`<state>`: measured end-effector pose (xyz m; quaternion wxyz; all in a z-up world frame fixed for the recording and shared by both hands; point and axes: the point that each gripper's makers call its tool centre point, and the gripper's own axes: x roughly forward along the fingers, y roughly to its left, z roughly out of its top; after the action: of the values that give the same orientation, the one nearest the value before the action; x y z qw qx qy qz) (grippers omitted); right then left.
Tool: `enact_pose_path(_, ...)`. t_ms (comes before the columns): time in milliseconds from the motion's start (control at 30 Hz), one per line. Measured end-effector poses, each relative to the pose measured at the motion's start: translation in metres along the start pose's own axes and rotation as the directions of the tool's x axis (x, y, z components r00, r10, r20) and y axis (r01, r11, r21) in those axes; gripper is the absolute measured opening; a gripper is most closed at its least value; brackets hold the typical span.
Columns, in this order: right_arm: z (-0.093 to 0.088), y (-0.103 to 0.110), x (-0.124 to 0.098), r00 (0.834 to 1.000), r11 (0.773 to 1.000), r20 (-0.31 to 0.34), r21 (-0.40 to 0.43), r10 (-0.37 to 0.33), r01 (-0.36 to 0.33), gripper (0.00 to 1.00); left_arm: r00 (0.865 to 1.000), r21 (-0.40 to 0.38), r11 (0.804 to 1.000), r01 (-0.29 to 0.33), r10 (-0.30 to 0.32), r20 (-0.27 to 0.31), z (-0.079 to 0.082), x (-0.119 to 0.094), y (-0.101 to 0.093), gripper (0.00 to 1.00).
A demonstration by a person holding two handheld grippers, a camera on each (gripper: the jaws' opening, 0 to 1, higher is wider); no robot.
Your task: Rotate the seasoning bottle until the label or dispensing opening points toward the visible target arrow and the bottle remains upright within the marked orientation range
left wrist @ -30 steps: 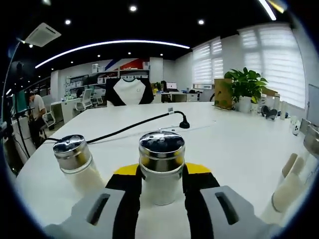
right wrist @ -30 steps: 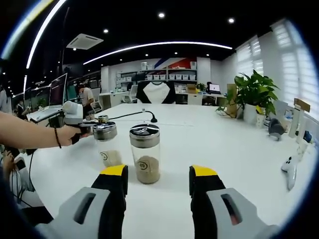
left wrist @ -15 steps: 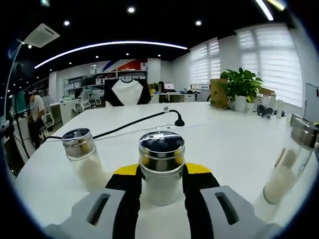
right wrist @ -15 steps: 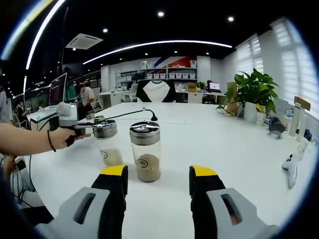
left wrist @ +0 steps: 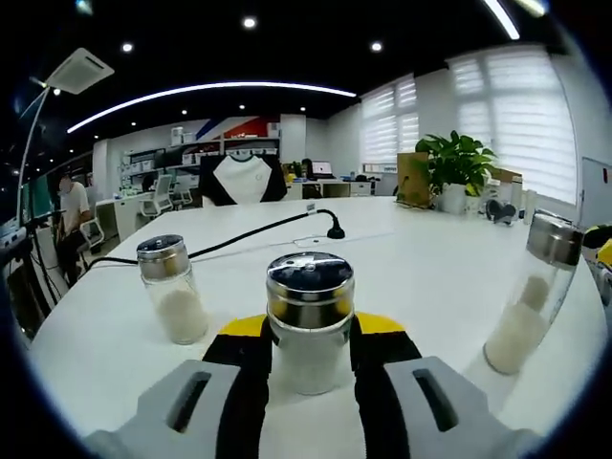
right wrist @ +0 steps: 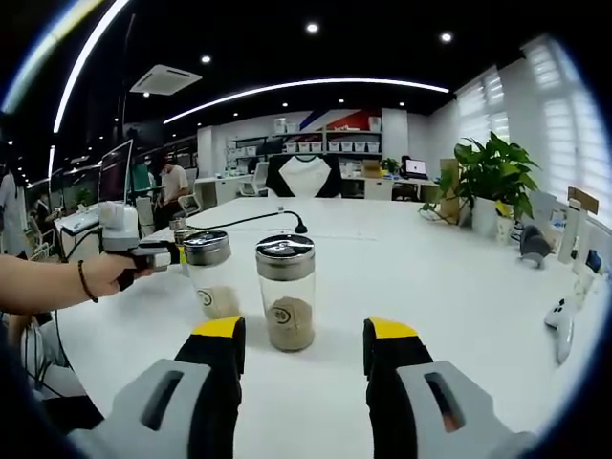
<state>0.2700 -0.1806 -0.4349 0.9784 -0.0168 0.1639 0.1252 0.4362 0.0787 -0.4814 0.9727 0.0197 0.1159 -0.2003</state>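
Standing upright: three seasoning bottles (left wrist: 308, 320)

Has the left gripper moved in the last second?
Yes. In the right gripper view the left gripper has swung left, away from the jar, its bottle staying beside it.

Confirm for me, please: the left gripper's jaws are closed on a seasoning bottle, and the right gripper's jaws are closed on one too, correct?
Not quite. The left gripper does grip a seasoning bottle, but in the right gripper view the right gripper has its jaws open, with the brown-spice bottle standing free beyond them.
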Motion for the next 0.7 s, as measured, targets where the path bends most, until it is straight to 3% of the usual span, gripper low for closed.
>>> enact_pose_path(700,-0.002,0.005,-0.002,1.000,1.000,-0.001,0.007,0.025,-0.024,0.50,1.000,0.016,1.000,-0.008,0.008,0.002,-0.013,-0.046,-0.019,0.34)
